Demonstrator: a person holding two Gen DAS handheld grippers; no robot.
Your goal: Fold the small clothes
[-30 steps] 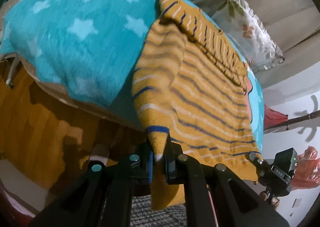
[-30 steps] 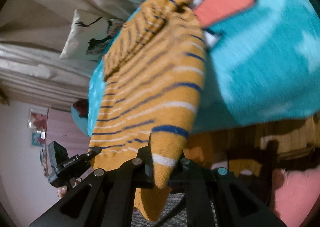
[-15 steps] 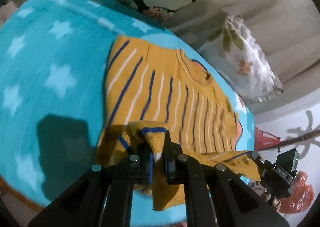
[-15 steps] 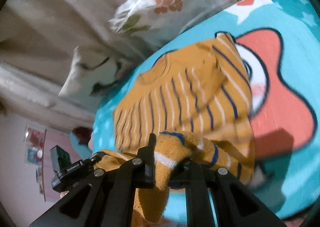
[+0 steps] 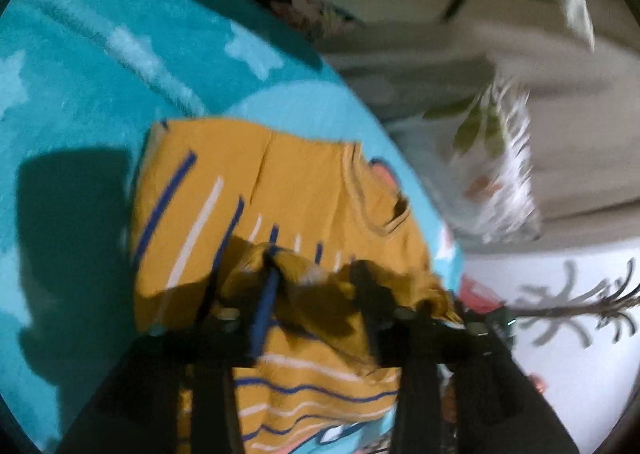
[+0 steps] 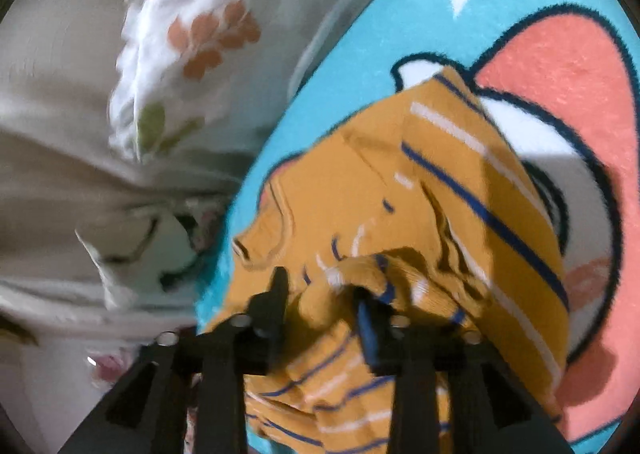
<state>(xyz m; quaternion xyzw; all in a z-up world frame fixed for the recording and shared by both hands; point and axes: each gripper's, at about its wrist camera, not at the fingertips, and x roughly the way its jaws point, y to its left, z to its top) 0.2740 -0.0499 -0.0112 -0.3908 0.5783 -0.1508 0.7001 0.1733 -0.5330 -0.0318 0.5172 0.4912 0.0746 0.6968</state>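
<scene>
A small mustard-yellow knit sweater [image 5: 280, 190] with blue and white stripes lies on a turquoise blanket [image 5: 80, 94]. Its lower hem is carried up over the chest, near the neckline [image 5: 380, 214]. My left gripper [image 5: 316, 274] stands open just over the bunched hem, with cloth lying between the spread fingers. In the right wrist view the same sweater [image 6: 440, 182] lies on the blanket's coral and white print [image 6: 560, 74]. My right gripper [image 6: 320, 290] is also open, with the other hem corner loose between its fingers.
Floral white pillows [image 6: 180, 54] and beige bedding [image 5: 440, 54] lie just beyond the sweater's neckline. A pale wall with a branch shadow [image 5: 580, 302] is at the right of the left wrist view. The blanket has pale star shapes [image 5: 244, 50].
Both grippers carried the hem from the bed's edge up over the sweater toward the neckline. Both were shut on the hem; now their jaws stand apart and the cloth lies loose.
</scene>
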